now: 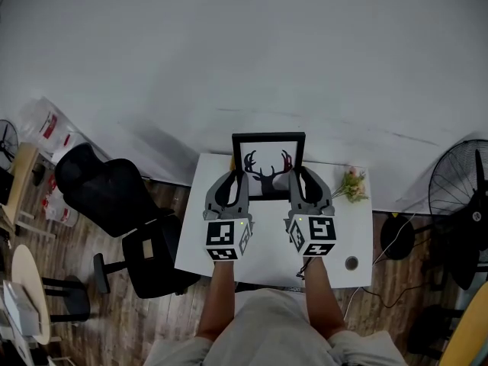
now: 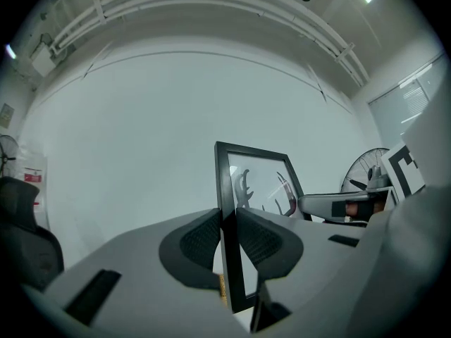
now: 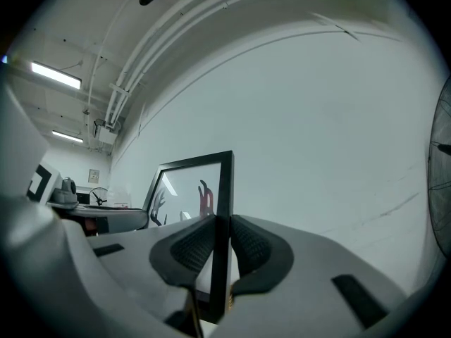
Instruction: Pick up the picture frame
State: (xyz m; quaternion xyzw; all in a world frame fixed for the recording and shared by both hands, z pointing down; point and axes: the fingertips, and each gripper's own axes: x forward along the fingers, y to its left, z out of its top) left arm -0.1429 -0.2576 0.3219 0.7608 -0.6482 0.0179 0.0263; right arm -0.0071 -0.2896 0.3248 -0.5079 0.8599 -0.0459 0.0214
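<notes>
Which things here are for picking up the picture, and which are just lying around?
For the job:
- picture frame
- left gripper, clamped on one side edge of it
- right gripper, clamped on the other side edge

Just lying about:
- flower sprig on the white table
- small round object on the table
- black office chair
- standing fan

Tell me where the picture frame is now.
Head view, centre: the picture frame is held upright over the far side of the white table, the left gripper clamping its left edge and the right gripper its right edge.
</notes>
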